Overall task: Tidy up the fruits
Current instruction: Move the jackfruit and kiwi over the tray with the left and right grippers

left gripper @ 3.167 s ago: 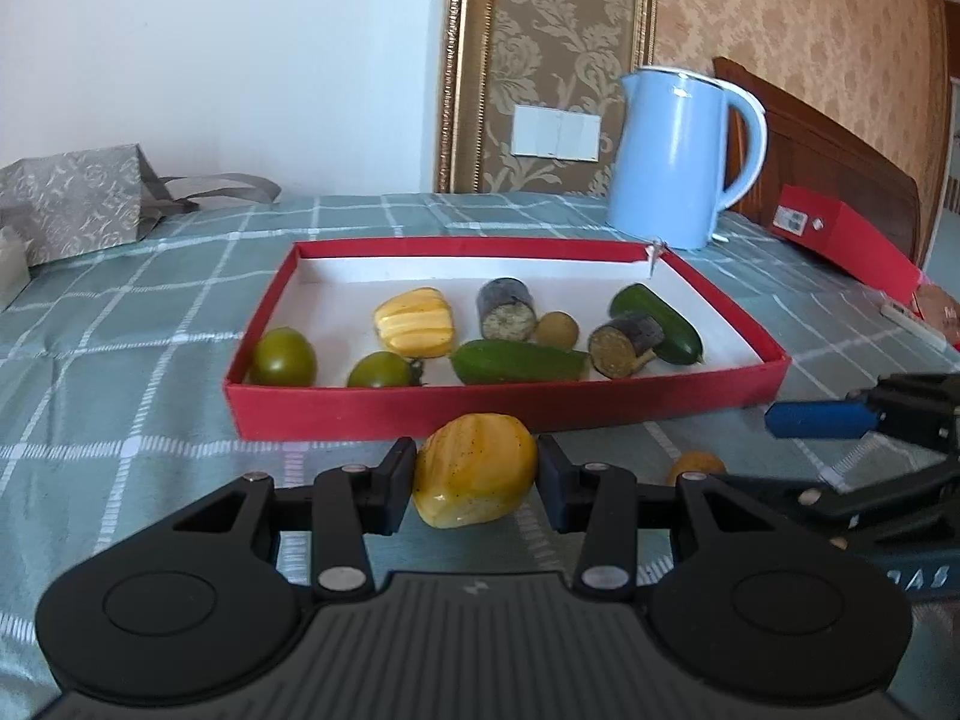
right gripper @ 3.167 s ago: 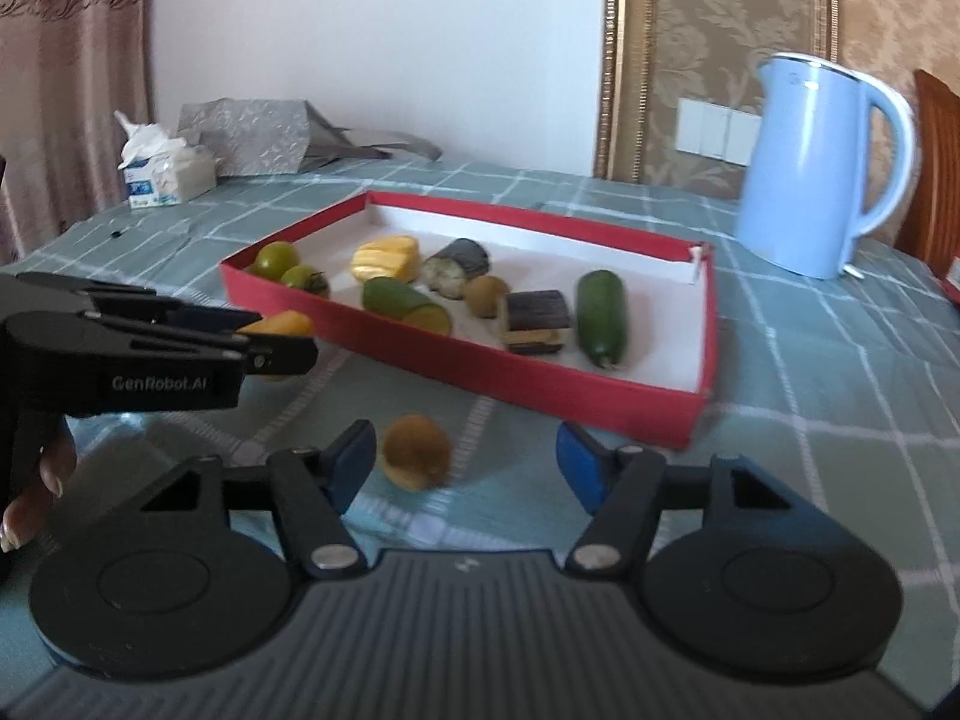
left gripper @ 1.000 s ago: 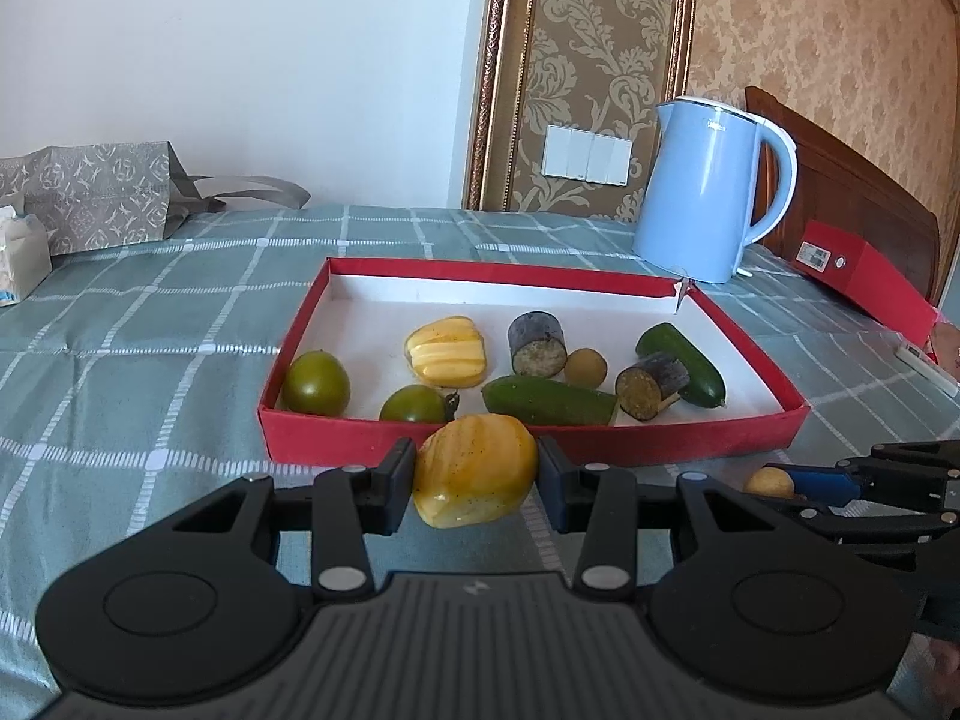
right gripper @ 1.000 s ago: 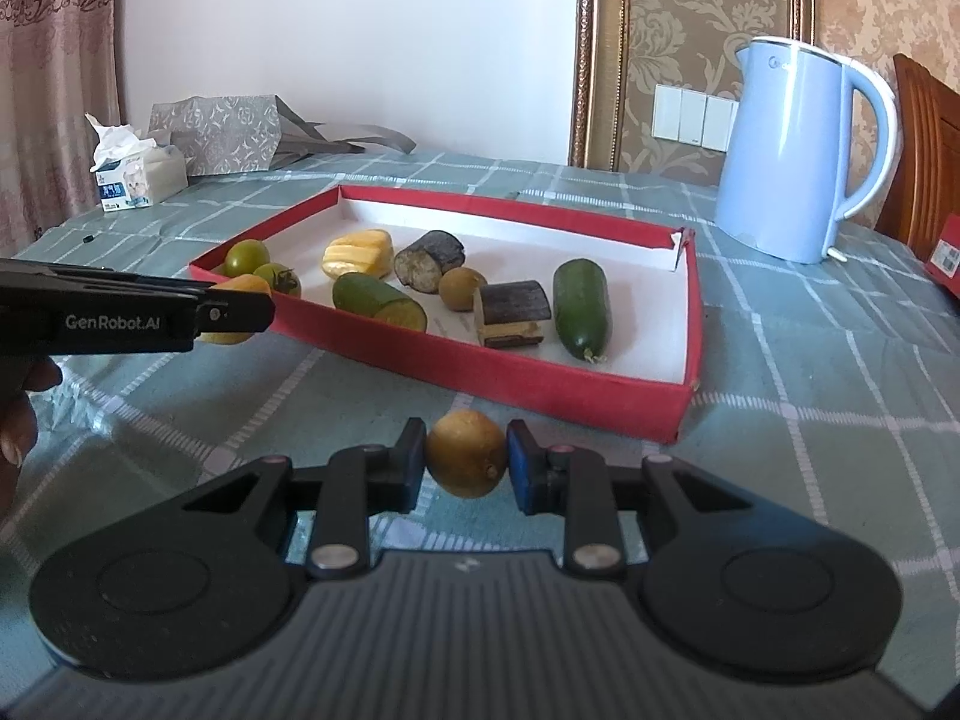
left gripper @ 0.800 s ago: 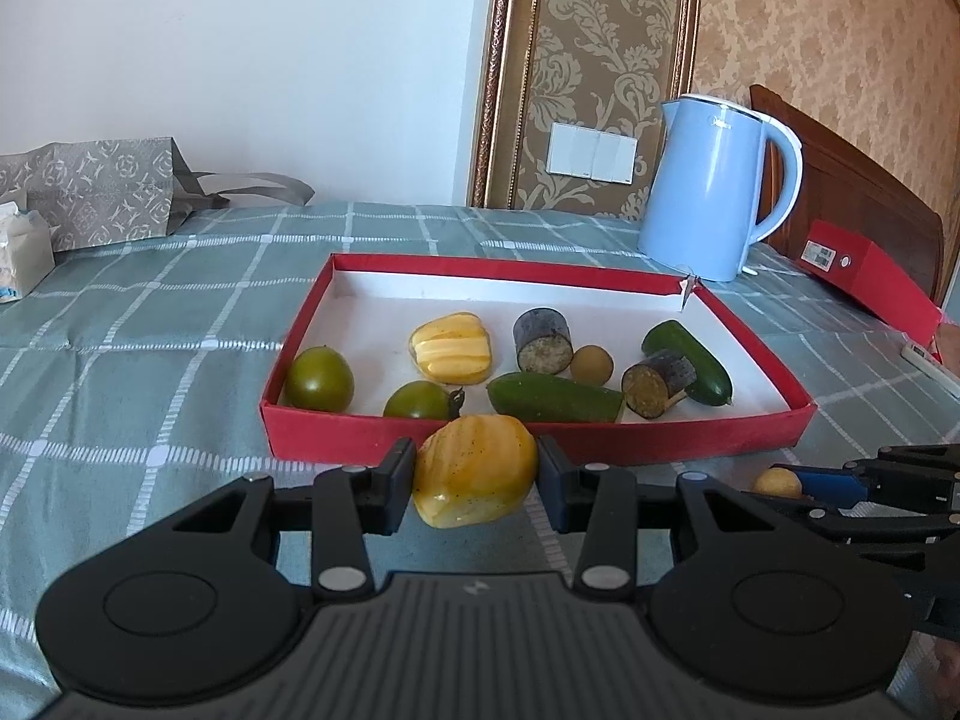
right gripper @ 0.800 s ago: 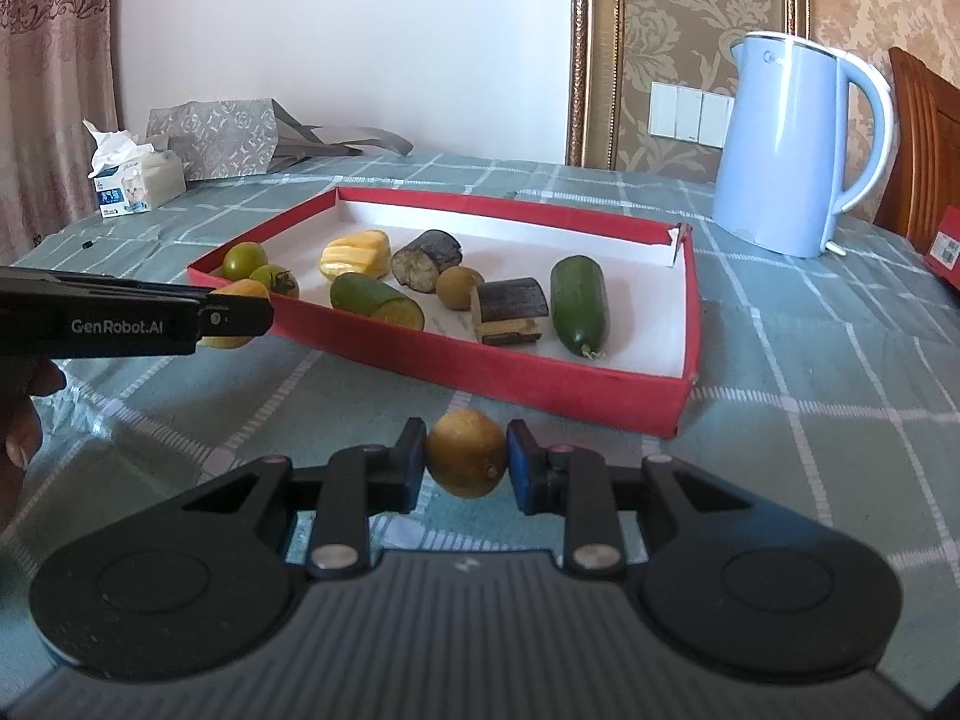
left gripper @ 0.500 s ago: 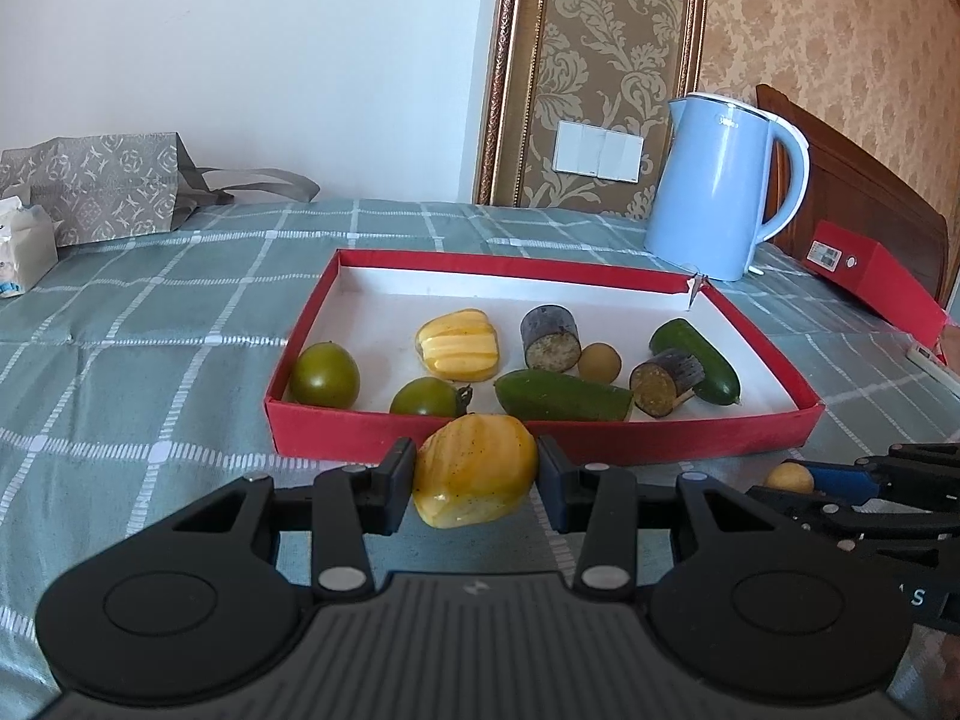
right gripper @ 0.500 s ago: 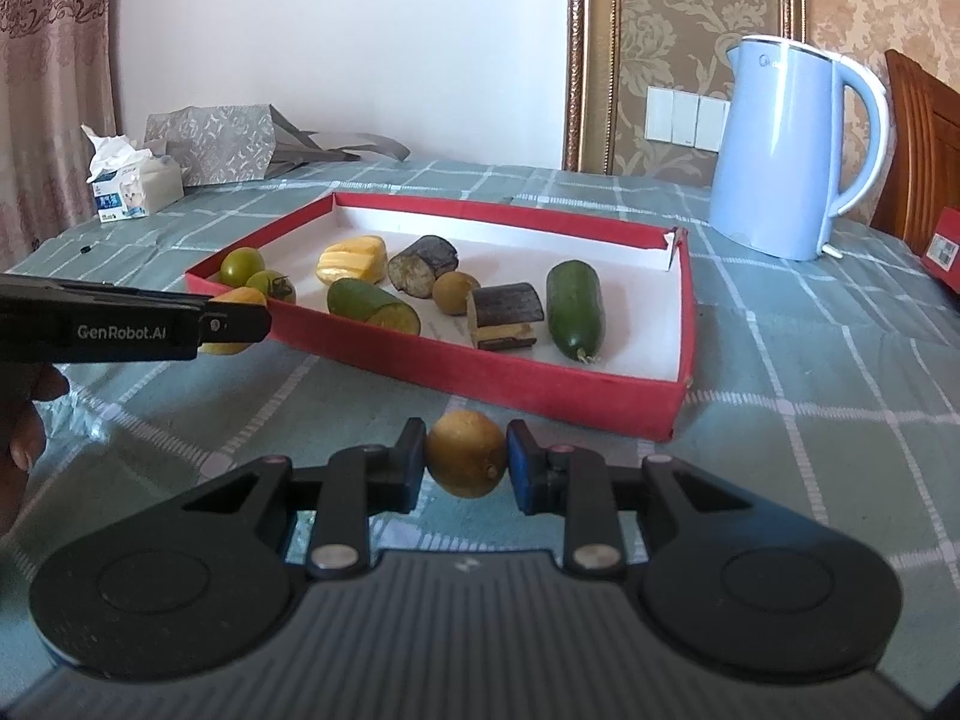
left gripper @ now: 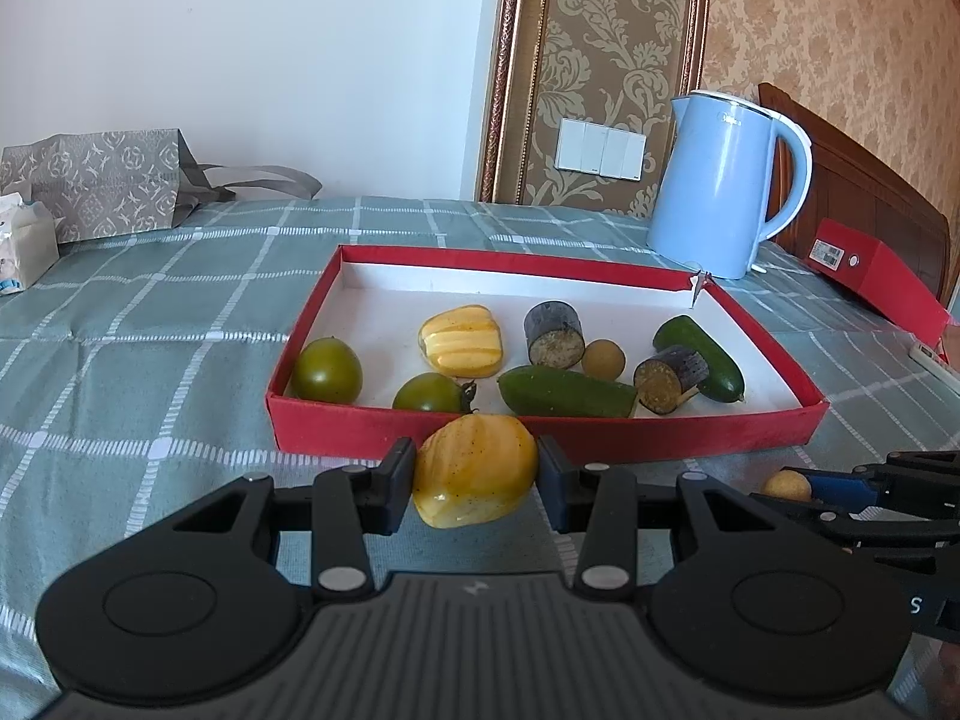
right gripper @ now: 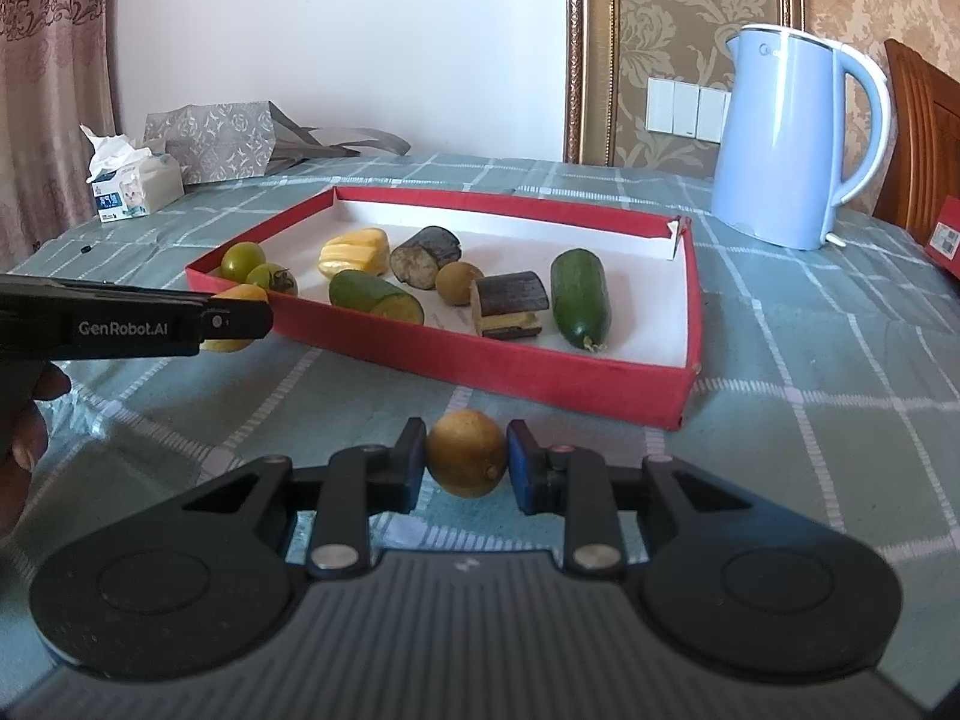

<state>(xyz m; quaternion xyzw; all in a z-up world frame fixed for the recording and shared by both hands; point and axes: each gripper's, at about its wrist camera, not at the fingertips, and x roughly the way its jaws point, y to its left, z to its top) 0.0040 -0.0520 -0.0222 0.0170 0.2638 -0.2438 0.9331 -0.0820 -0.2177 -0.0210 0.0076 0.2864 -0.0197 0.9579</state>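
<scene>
My left gripper (left gripper: pixel 475 475) is shut on a yellow ridged fruit (left gripper: pixel 474 469), held just before the near wall of the red tray (left gripper: pixel 540 433). My right gripper (right gripper: pixel 466 462) is shut on a small round brownish fruit (right gripper: pixel 465 461), in front of the tray's (right gripper: pixel 516 367) near wall. Inside the tray lie two green tomatoes (left gripper: pixel 327 370), a yellow ridged fruit (left gripper: pixel 462 341), two cucumber pieces (left gripper: pixel 567 391), two dark cut chunks (left gripper: pixel 555 334) and a small round fruit (left gripper: pixel 603 358). The right view shows the left gripper (right gripper: pixel 240 318) from the side, with yellow fruit showing past its tip.
A light blue kettle (left gripper: pixel 720 180) stands behind the tray's right corner. A red box (left gripper: pixel 876 282) lies at the far right by a wooden chair back. A patterned grey bag (left gripper: pixel 96 180) and a tissue pack (right gripper: pixel 135 186) sit at the back left of the green checked tablecloth.
Since three seconds ago my right gripper has closed on the small round fruit. Over the last second both views have drifted only slightly; both grips are unchanged.
</scene>
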